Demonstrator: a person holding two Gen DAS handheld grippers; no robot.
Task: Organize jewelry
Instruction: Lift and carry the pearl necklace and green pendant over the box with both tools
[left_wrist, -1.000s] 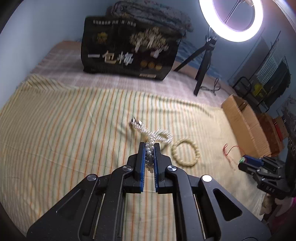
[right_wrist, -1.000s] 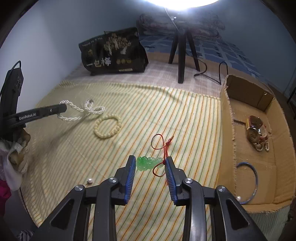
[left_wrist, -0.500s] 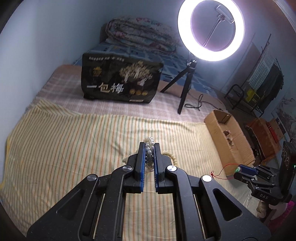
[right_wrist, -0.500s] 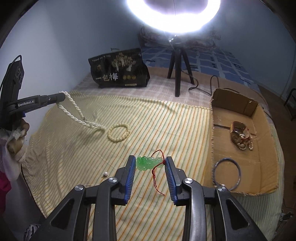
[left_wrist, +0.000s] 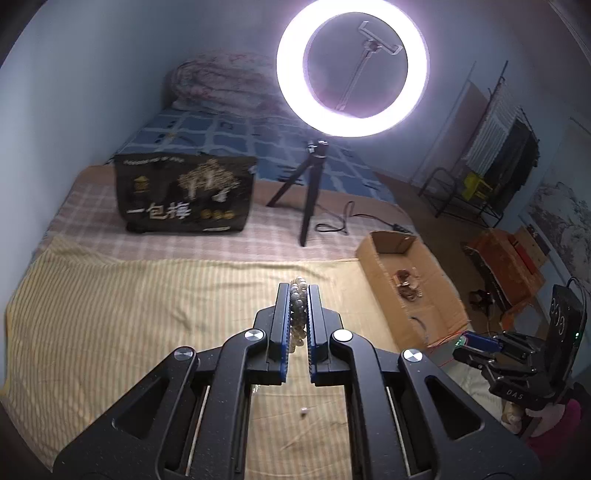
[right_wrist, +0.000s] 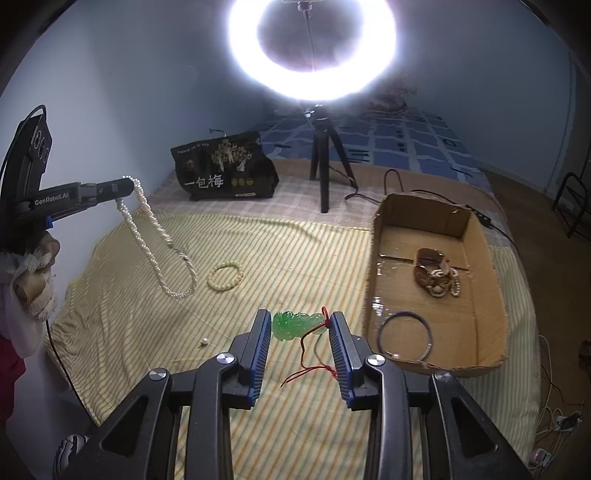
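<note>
My left gripper (left_wrist: 298, 291) is shut on a white pearl necklace (left_wrist: 297, 314) and holds it high over the striped cloth; in the right wrist view the necklace (right_wrist: 155, 236) hangs in a long loop from that gripper (right_wrist: 127, 186). My right gripper (right_wrist: 300, 325) is shut on a green jade pendant (right_wrist: 295, 325) with a red cord (right_wrist: 314, 363), lifted above the cloth. A cream bead bracelet (right_wrist: 226, 275) lies on the cloth. The cardboard box (right_wrist: 373, 258) at right holds a dark bangle (right_wrist: 404, 336) and a pile of jewelry (right_wrist: 436, 273).
A ring light on a black tripod (right_wrist: 325, 162) and a black bag (right_wrist: 225, 170) stand behind the yellow striped cloth (right_wrist: 295, 251). A loose small bead (right_wrist: 203, 342) lies on the cloth. A cable (right_wrist: 399, 177) runs behind the box.
Both grippers have risen. The pearl necklace has come off the cloth and now hangs free. The pendant and its cord have lifted clear of the cloth.
</note>
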